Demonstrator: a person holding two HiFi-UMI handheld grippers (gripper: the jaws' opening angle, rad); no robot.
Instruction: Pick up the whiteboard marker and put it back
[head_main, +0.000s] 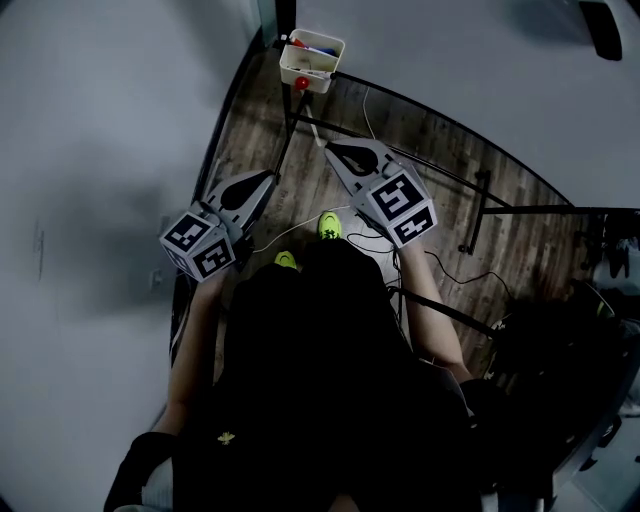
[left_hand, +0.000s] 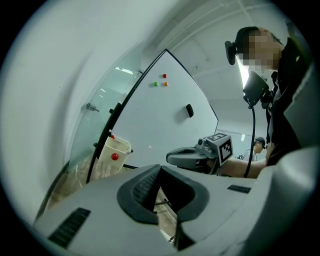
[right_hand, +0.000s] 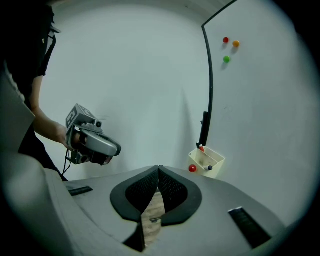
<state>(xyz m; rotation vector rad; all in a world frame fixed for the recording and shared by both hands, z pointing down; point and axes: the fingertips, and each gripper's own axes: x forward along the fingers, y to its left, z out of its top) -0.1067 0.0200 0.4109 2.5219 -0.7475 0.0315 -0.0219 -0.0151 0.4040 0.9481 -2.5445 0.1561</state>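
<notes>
Because both tools are shut tight with nothing in them, the first thing that could go wrong is easy to guess. The left gripper (left_hand: 160, 169) has its two jaws pressed together at the tips, and so does the right gripper (right_hand: 159, 171). If they reach for a marker like that, they will only poke it, so I think they must open first.

Below them is the brown wooden floor (head_main: 420, 170). A round, smooth marker that slips out of the jaws would likely drop there and roll away.

Farther off, the small cream plastic tray (right_hand: 216, 168) hangs at the bottom corner of the big white whiteboard (right_hand: 265, 110), right by its black edge. Both grippers are well apart from it. The whiteboard marker is in that tray, not in a gripper. I see two there: a marker with a red cap (right_hand: 201, 148) sticking up at the tray's back corner, and a white marker with a dark tip (right_hand: 210, 168) near the front wall. They are close together, so the jaws could grab the wrong one or pinch both. The tray is narrow, so a jaw could bump its wall and shake it. A red round magnet (right_hand: 192, 169) sits on the tray's front wall and could be knocked off.

Near the board's top edge are a small red magnet (right_hand: 225, 40), a small orange magnet (right_hand: 235, 44) and a small green magnet (right_hand: 226, 59).
</notes>
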